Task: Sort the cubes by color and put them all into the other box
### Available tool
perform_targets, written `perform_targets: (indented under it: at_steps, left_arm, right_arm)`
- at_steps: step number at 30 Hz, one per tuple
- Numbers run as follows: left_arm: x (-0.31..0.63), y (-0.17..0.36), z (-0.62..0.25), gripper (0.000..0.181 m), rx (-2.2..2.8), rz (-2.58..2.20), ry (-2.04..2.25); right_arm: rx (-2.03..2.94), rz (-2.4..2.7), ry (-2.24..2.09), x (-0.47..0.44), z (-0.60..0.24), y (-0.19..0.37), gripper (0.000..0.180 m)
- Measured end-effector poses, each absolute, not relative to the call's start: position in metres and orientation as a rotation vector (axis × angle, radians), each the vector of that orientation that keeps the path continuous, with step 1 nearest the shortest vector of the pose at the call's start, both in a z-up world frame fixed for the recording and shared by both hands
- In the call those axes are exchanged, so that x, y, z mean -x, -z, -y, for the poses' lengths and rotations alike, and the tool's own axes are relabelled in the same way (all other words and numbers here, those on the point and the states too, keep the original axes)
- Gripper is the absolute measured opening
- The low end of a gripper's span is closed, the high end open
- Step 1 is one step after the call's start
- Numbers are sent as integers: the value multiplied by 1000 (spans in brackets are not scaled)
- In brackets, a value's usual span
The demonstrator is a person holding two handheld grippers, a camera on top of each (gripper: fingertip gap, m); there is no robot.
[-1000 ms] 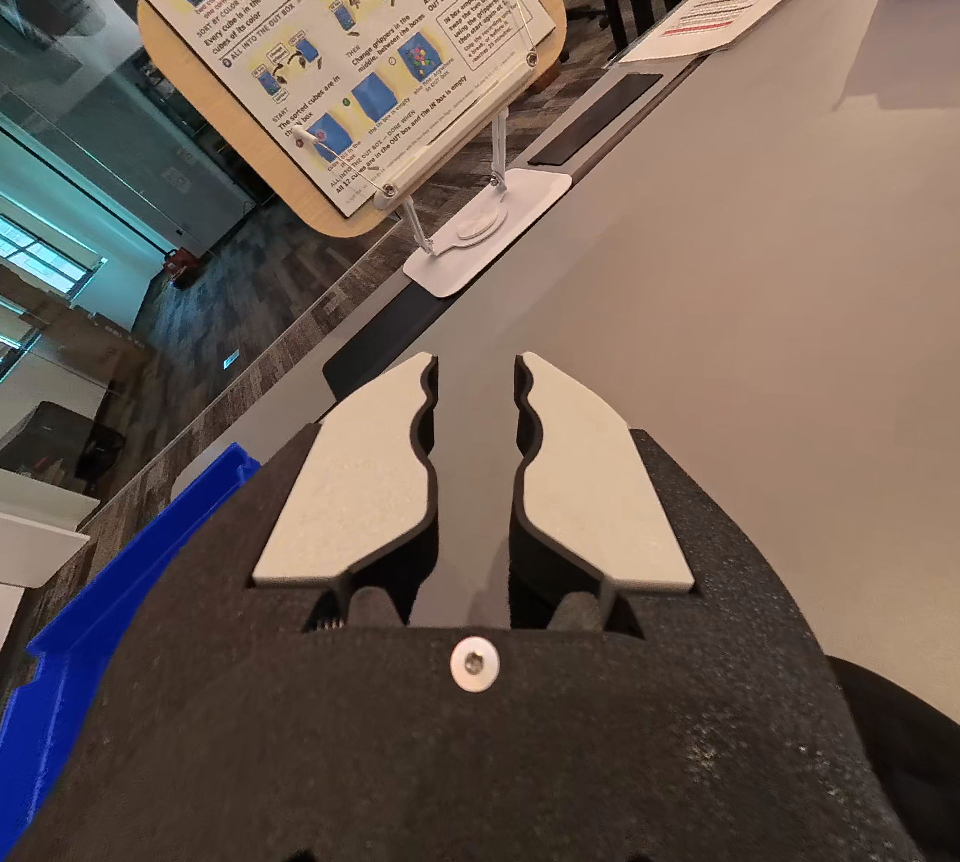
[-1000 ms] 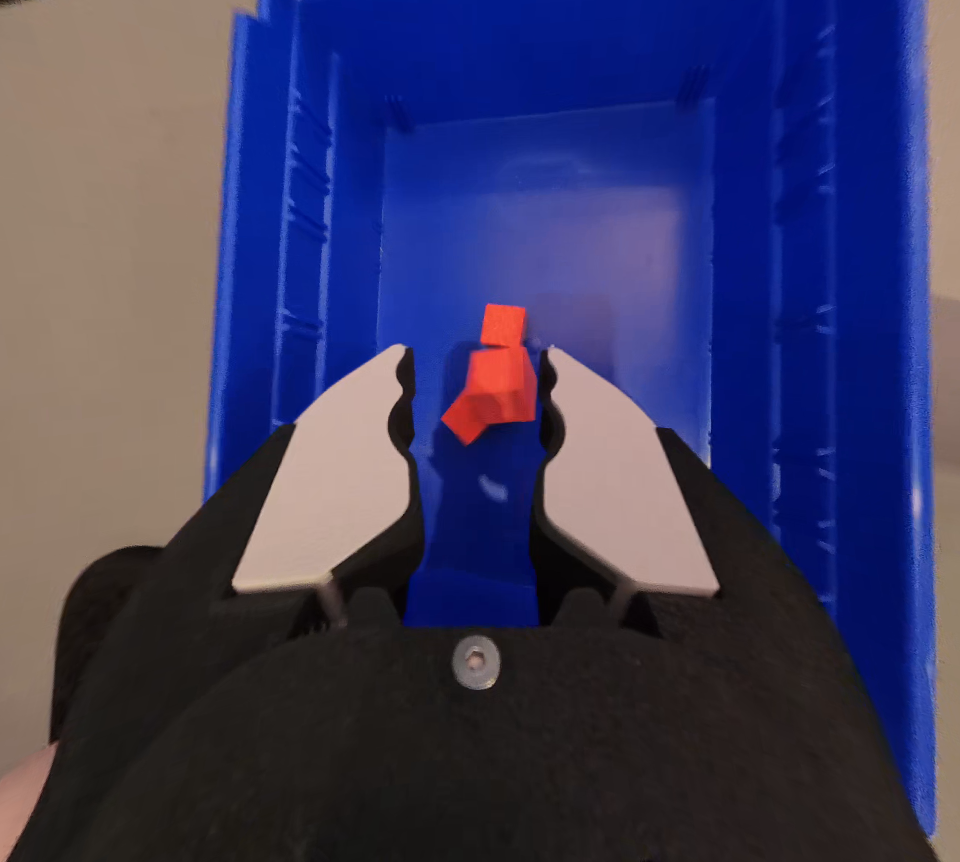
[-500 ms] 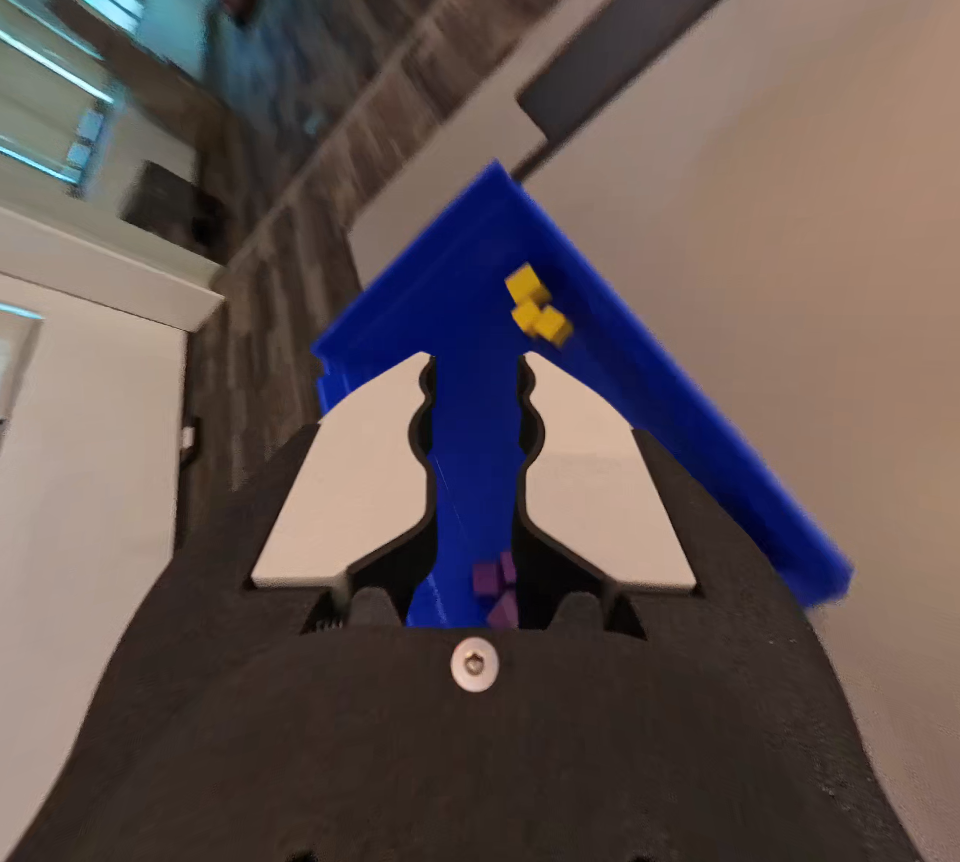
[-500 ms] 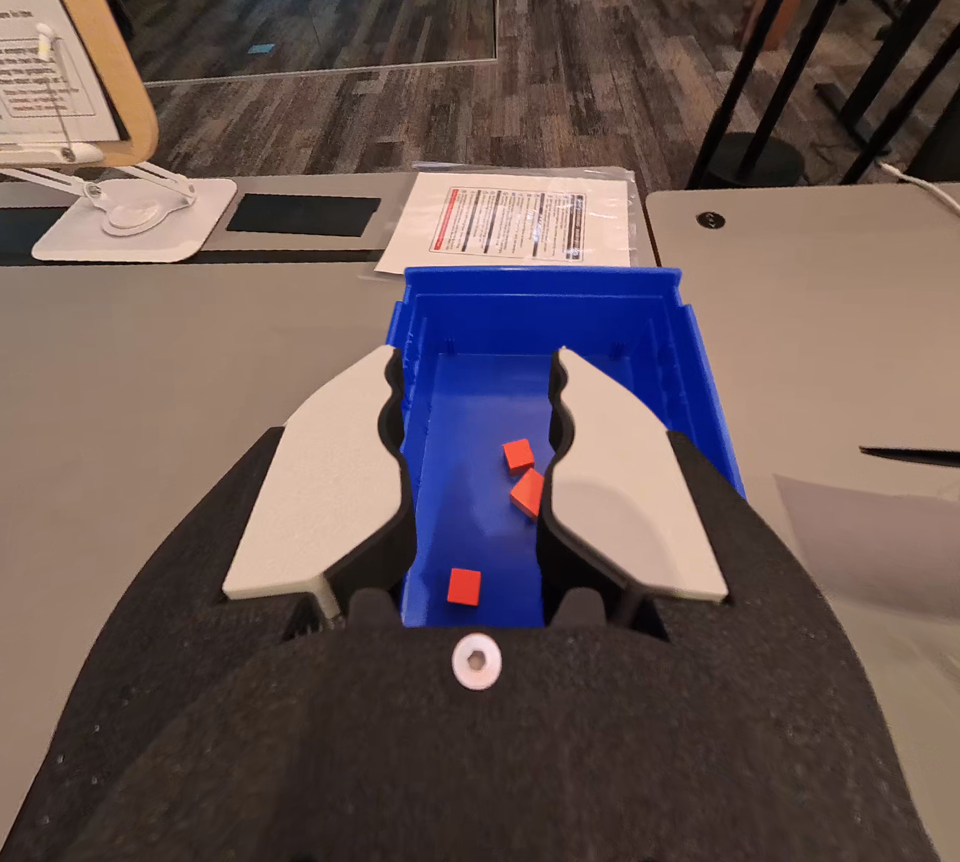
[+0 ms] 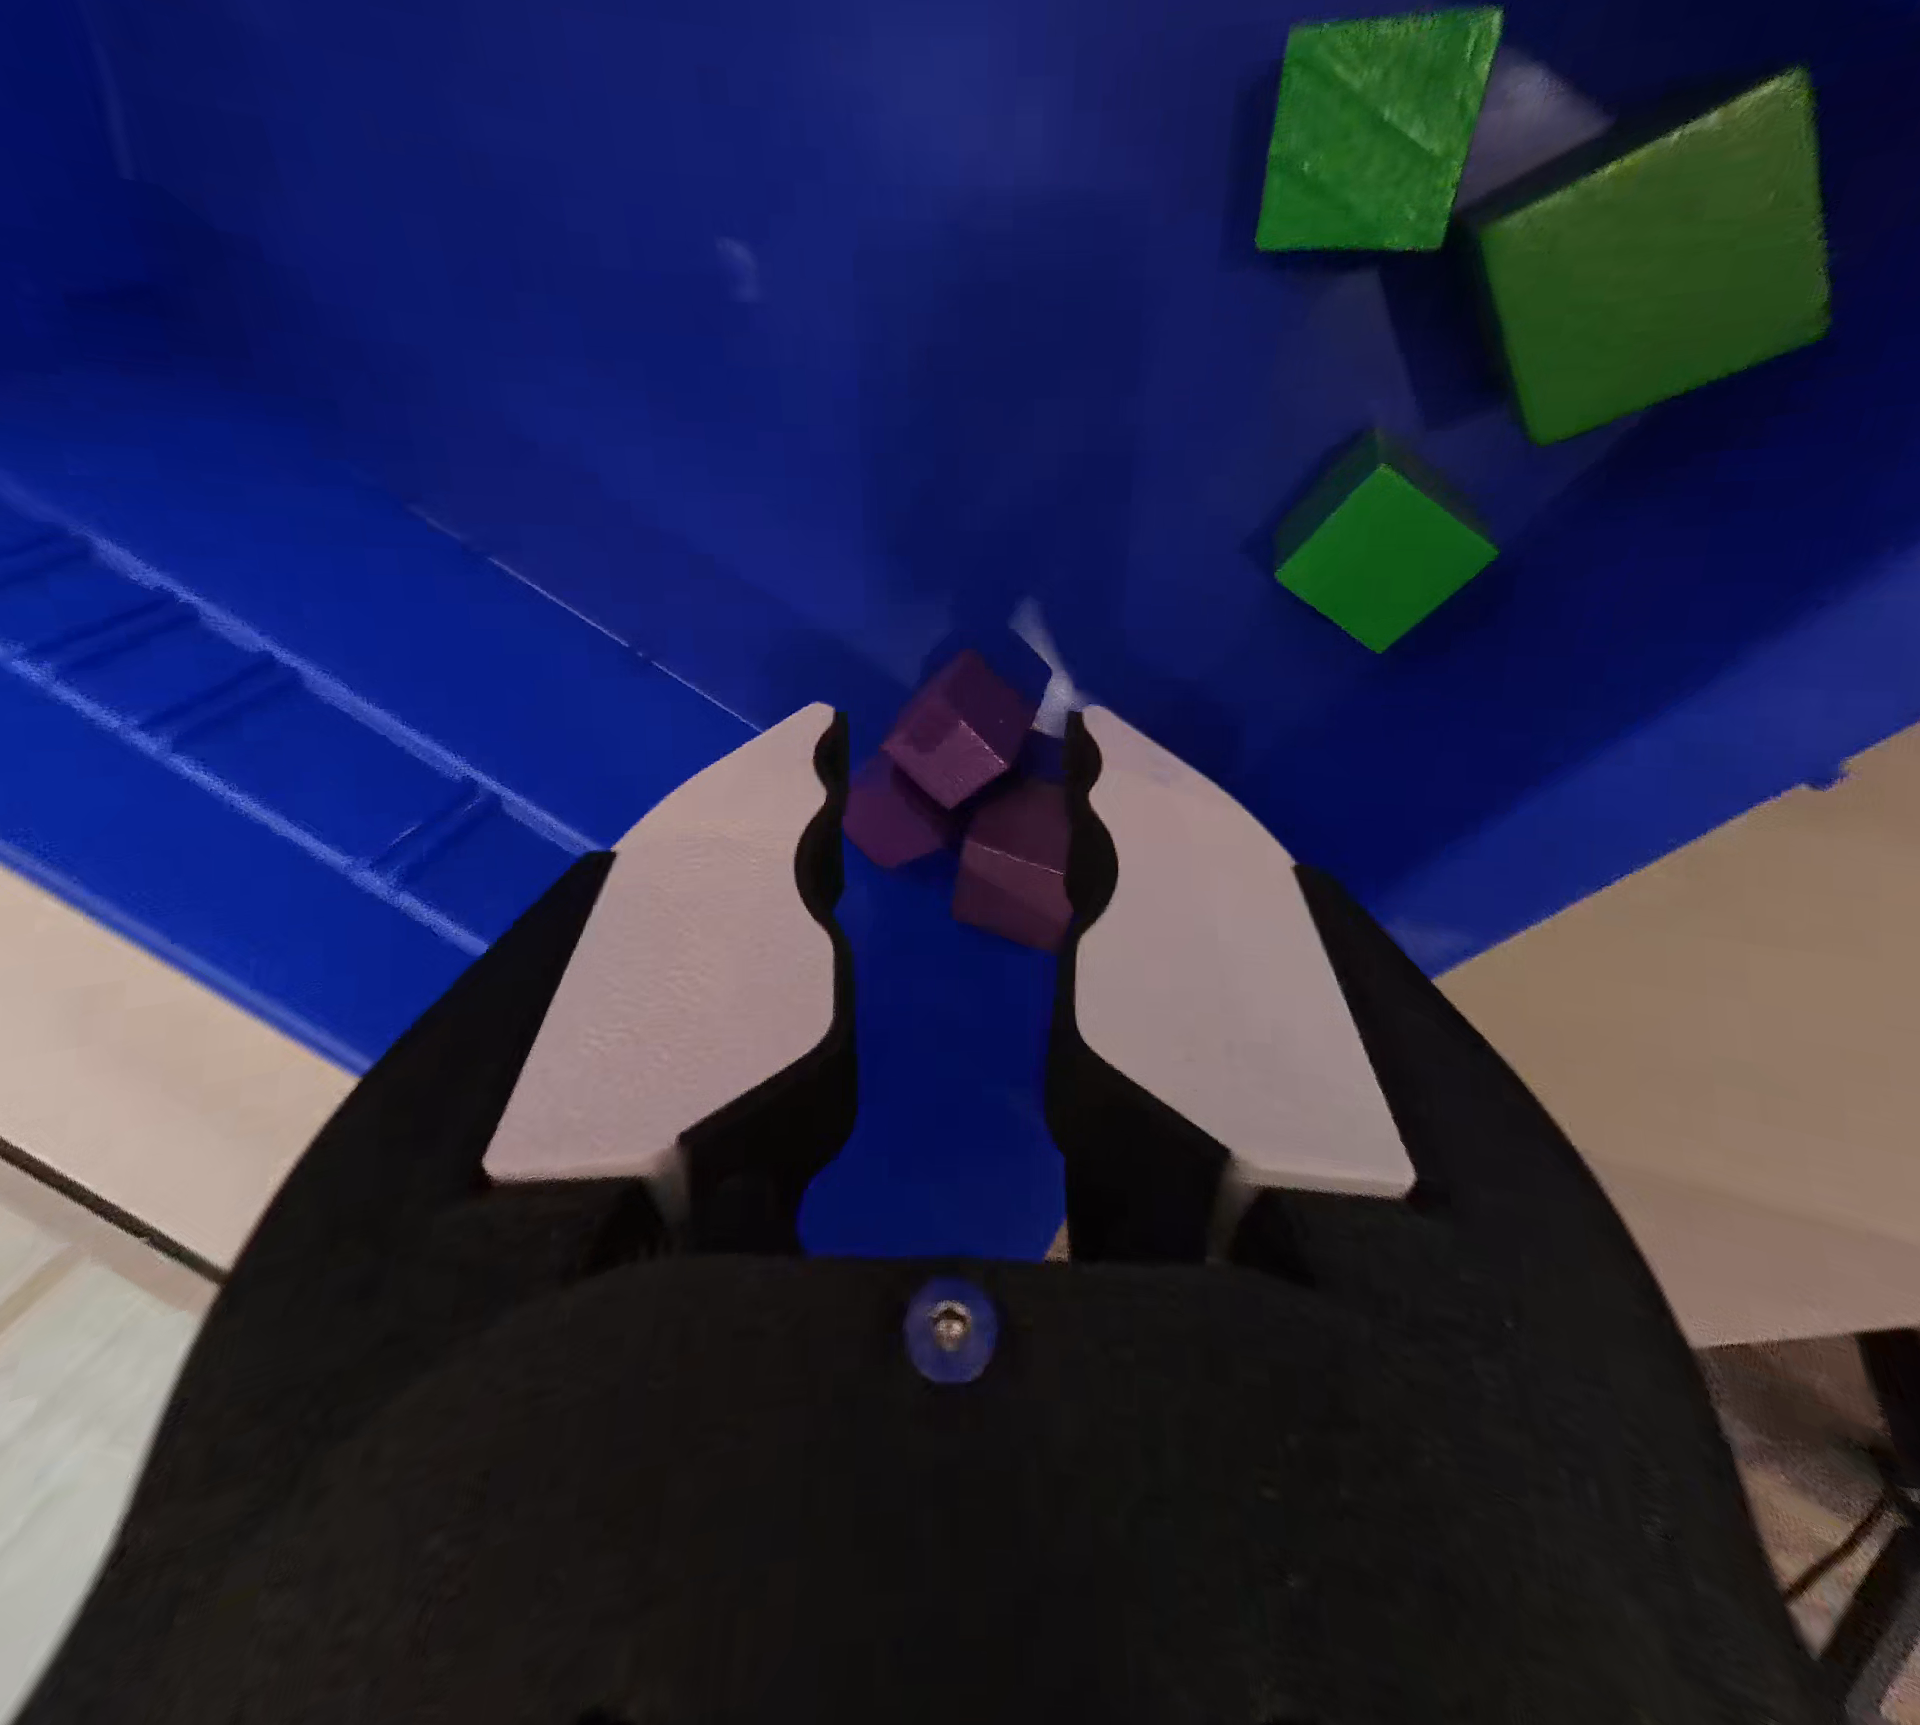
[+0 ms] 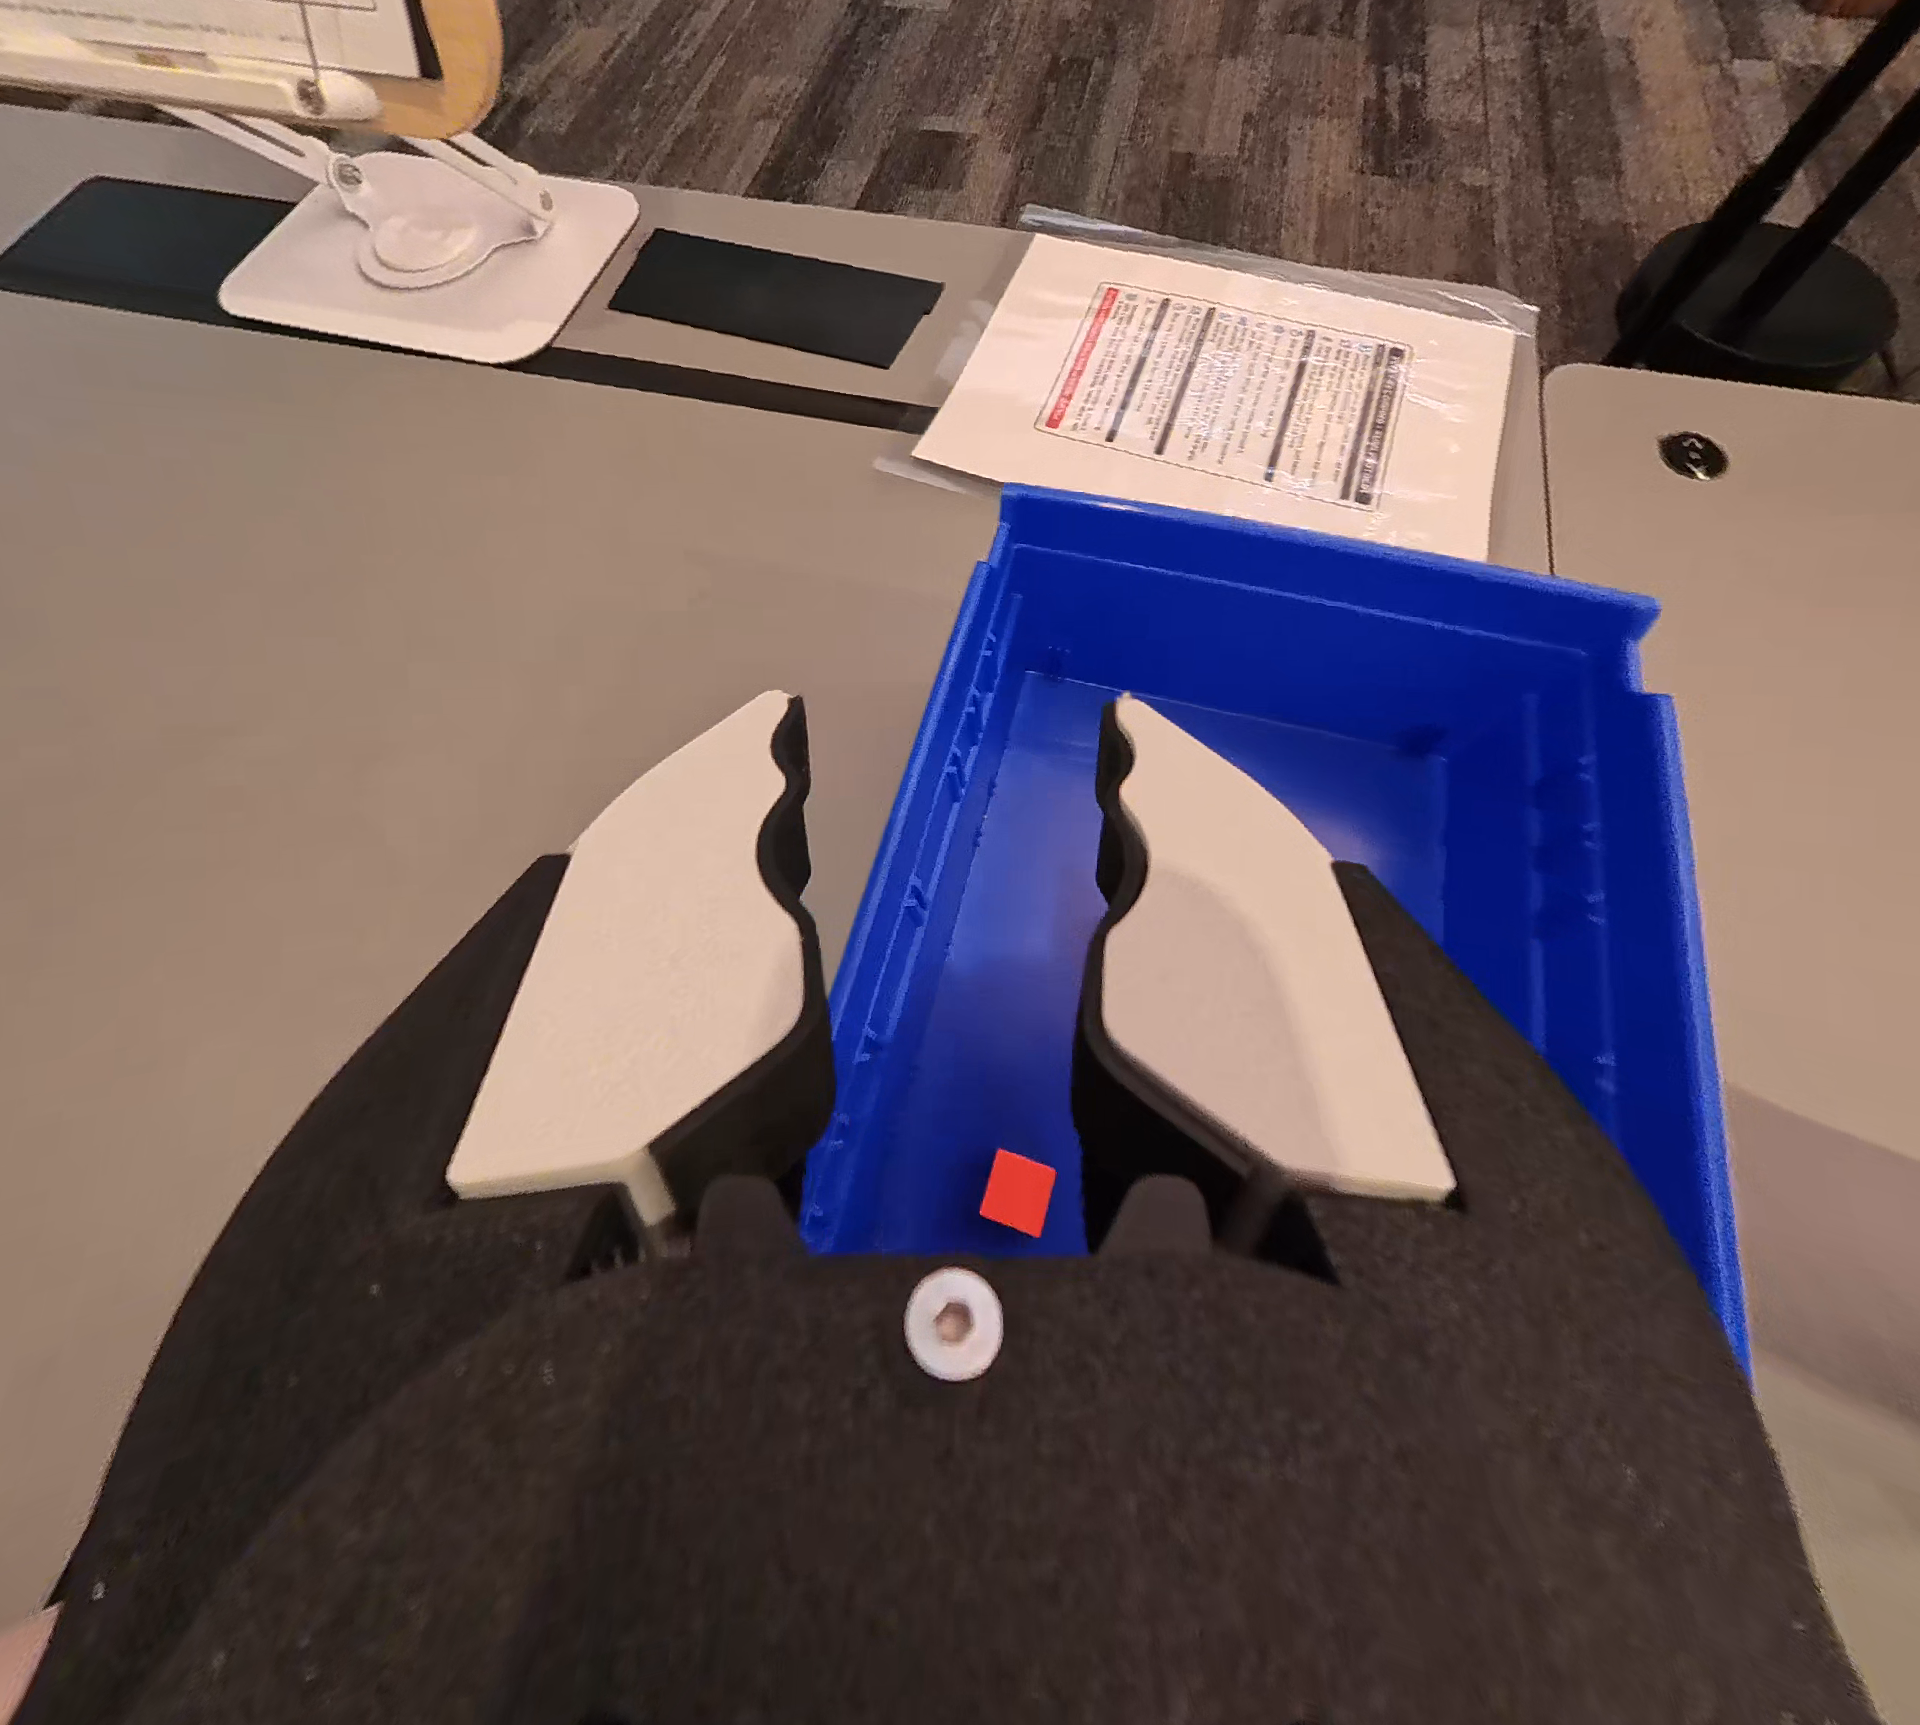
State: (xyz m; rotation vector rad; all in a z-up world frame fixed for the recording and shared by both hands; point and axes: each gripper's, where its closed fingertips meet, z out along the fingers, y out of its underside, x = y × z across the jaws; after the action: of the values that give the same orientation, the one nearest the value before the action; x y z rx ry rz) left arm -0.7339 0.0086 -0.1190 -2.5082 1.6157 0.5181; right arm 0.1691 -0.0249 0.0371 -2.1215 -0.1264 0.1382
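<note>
Three purple cubes (image 5: pixel 961 800) huddle at my left tongs' (image 5: pixel 948 735) narrowly parted tips, maybe touching; right tongs (image 6: pixel 948 730) gape wide over the red cube's (image 6: pixel 1017 1191) blue box (image 6: pixel 1621 1000).

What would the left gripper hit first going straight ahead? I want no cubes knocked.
Most likely the purple cubes between the tips of the left gripper; depth is unclear.

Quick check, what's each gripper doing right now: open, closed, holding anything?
Left gripper: open, holding nothing, jaws around the purple cubes.
Right gripper: open, empty, above the blue box.
</note>
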Motion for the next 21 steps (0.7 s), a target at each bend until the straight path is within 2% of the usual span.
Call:
perform_targets:
  at_steps: [6,14,17,21]
  left_arm:
    - [749,134,-9,34,2509,-1687,-614]
    - [756,127,-19,30,2460,-1663,-720]
    - [735,99,-38,30,2347,-1518,-655]
    - [661,22,-68,30,2042,-1299,-454]
  right_arm:
    - [2166,212,-130,-156,22,-31,52]
    - [2185,213,-153,-157,24,-24,51]
    - [2171,199,-159,-159,24,-27,50]
    - [2109,229,-209,-141,17,-44,50]
